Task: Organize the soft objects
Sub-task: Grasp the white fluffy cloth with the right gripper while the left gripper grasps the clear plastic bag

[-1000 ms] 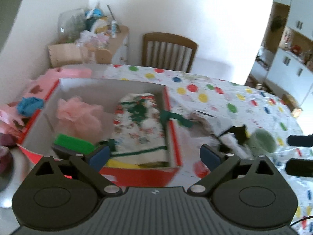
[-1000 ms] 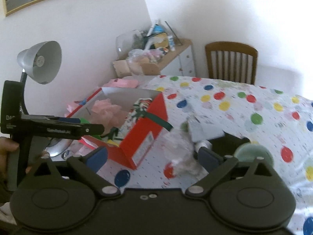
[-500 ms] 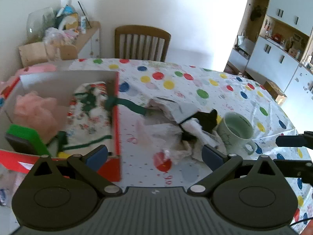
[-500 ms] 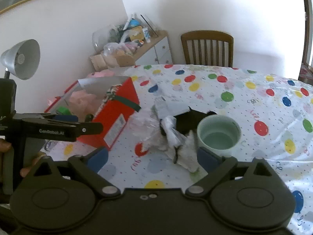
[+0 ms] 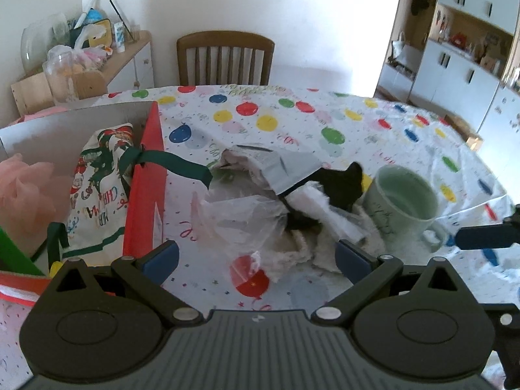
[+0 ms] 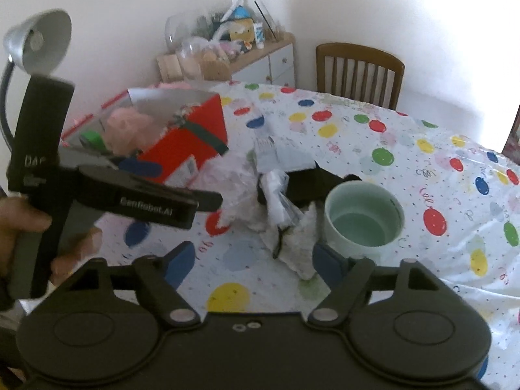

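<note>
A heap of soft things lies on the dotted tablecloth: a clear plastic bag (image 5: 240,217), a white cloth (image 5: 312,201), a black cloth (image 5: 341,182) and a grey pouch (image 5: 279,165). My left gripper (image 5: 256,256) hovers open just short of the heap, with nothing touching its pads. My right gripper (image 6: 255,260) faces the same heap, its jaws closing. The white cloth (image 6: 299,247) lies near its right pad, but neither pad presses on it. At the left, the red box (image 5: 143,195) holds a pink pouf (image 5: 29,191), a Christmas cloth (image 5: 97,188) and a green sponge (image 5: 13,247).
A pale green mug (image 5: 403,204) stands right beside the heap. A green ribbon (image 5: 175,162) trails from the box. Behind the table are a wooden chair (image 5: 224,58) and a cluttered sideboard (image 5: 97,61). A desk lamp (image 6: 39,45) rises at the left. White cupboards (image 5: 455,65) stand at the right.
The left gripper swung right from over the red box to the heap and sank. The right gripper dropped closer to the heap and mug, and its jaws narrowed.
</note>
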A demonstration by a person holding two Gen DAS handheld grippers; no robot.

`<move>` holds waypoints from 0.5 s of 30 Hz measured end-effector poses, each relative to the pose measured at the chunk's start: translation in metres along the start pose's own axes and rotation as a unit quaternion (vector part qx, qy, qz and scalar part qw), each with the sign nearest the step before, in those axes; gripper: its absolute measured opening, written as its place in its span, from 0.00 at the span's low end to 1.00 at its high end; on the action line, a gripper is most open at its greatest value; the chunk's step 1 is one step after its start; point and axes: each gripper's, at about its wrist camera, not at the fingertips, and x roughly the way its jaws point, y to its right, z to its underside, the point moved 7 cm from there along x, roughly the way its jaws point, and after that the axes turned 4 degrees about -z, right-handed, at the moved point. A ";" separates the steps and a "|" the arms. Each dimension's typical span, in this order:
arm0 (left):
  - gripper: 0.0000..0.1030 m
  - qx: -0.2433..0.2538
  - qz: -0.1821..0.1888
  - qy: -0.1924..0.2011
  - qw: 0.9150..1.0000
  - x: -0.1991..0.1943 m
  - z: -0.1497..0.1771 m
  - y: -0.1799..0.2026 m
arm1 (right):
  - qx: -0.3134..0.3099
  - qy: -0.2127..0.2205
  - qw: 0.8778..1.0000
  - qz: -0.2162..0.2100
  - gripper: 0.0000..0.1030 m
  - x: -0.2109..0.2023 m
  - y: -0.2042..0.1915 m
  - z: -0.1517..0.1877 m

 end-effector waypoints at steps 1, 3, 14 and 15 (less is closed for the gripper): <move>1.00 0.005 -0.005 -0.001 1.000 0.004 0.000 0.000 | -0.002 0.001 1.000 0.008 0.73 0.002 0.002 0.002; 1.00 0.012 -0.009 0.000 1.000 0.011 -0.001 0.001 | 0.006 -0.002 1.000 0.022 0.72 0.006 0.010 0.008; 0.99 0.047 -0.052 0.002 0.998 0.043 -0.011 0.014 | 0.070 -0.032 0.995 0.060 0.53 0.031 0.054 0.037; 0.99 0.048 -0.058 0.004 0.997 0.045 -0.013 0.014 | 0.073 -0.033 0.995 0.058 0.50 0.033 0.055 0.039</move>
